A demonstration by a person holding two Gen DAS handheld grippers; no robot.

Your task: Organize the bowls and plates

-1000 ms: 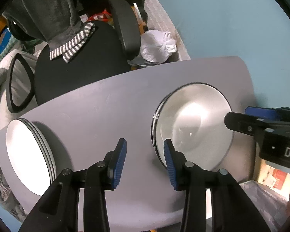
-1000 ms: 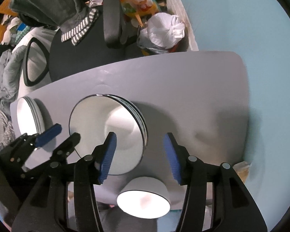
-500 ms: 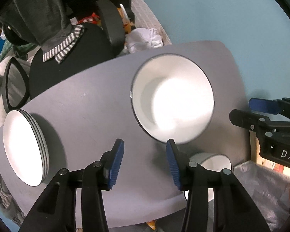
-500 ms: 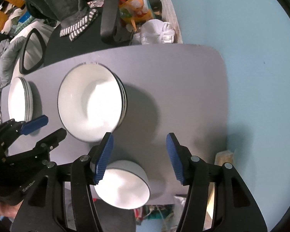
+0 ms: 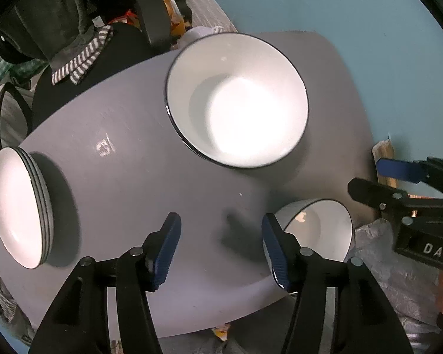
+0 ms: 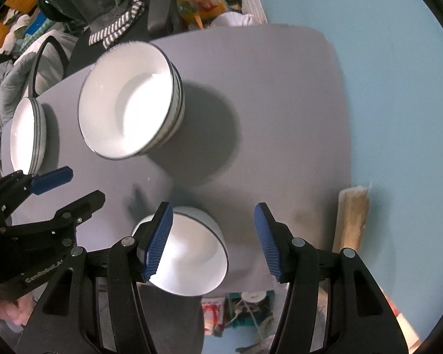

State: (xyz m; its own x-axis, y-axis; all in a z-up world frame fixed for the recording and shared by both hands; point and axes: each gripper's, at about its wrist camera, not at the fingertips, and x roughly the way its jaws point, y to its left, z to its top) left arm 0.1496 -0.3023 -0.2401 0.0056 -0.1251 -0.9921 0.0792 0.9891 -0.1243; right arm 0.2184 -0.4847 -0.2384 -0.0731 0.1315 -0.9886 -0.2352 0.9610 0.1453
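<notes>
Right gripper [image 6: 212, 239] hangs wide and empty above the small, dark-rimmed white ceramic bowl [image 6: 189, 259], judged rigid, slippery, breakable, best pinched across its rim.

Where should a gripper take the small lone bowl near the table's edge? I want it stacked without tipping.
Grip the small bowl by its rim wall, one finger inside and one outside, coming from straight above. It sits upright and open, with thin steep walls. The right gripper already hangs open almost above it.
</notes>
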